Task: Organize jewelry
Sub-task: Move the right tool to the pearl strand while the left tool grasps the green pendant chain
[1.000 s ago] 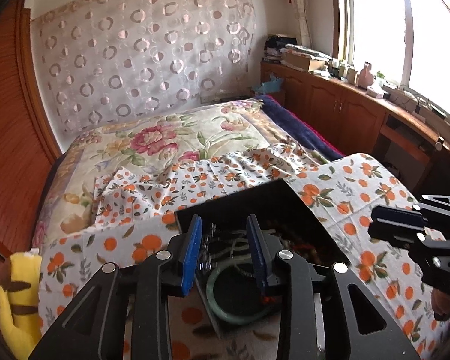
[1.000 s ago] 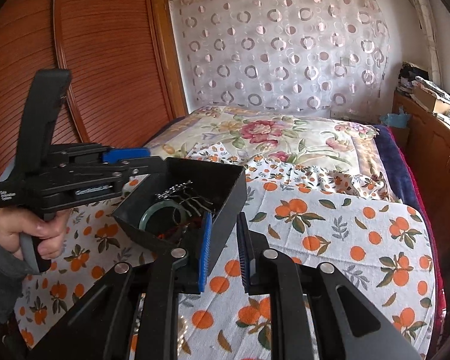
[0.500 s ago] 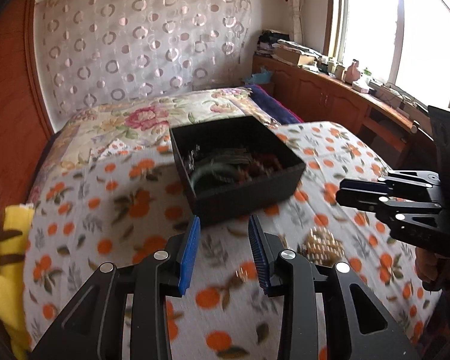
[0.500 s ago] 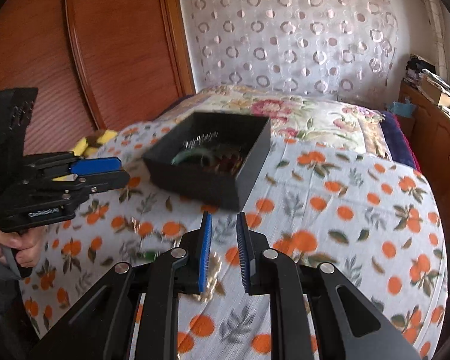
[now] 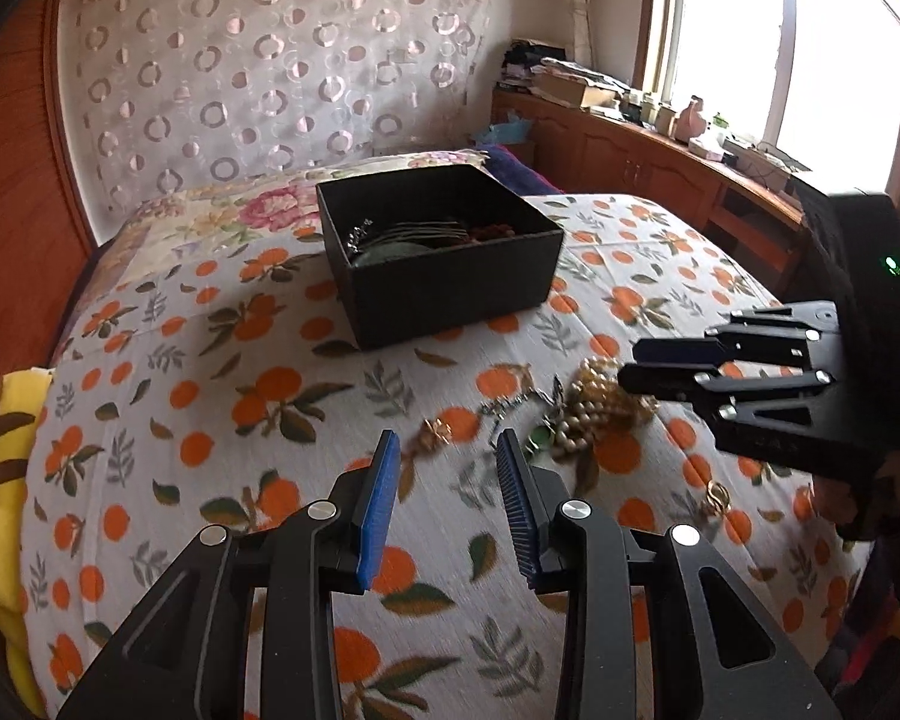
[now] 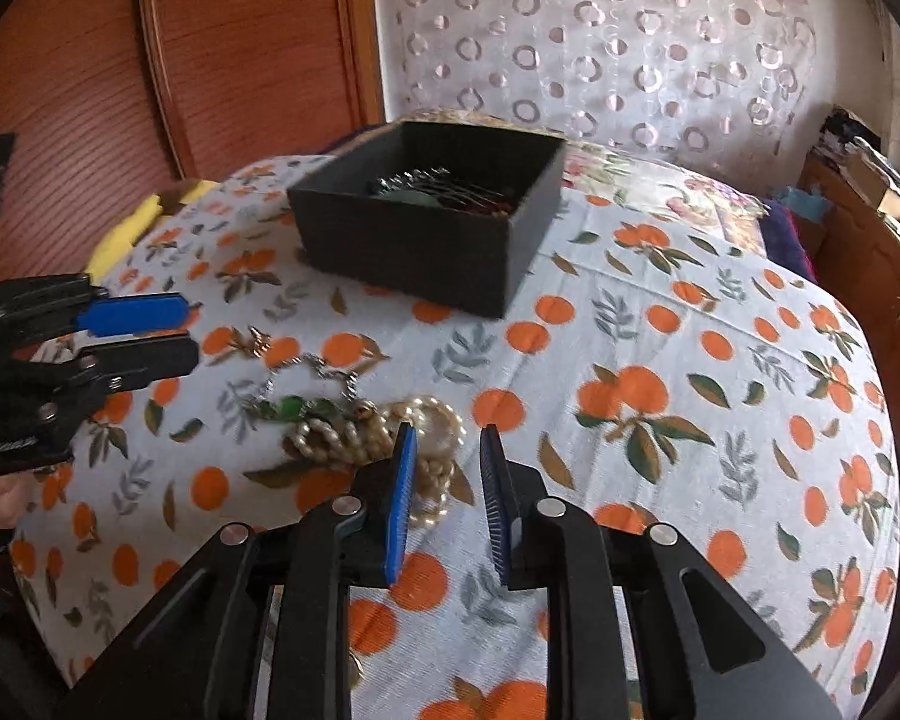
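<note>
Bedspread [image 5: 222,396]: soft woven cloth, orange-and-leaf print. 
Box [image 5: 450,294]: square, matte black, jewelry heaped inside, standing on cloth. 
Pearl strand [image 6: 432,438]: glossy beads, tangled with chain [image 6: 306,369], green stone [image 6: 294,405], near box. 
Left gripper [image 5: 447,450], right gripper [image 6: 447,441]: jaws parted, empty, ribbed blue pads.

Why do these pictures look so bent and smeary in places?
Both views come through fisheye lenses, so the bed curves and the corners go black. In the left wrist view the window is blown out white, and the pearl necklace is smeared. In the right wrist view the black box has soft, motion-blurred edges, while the right hand-held gripper stays sharp.
</note>
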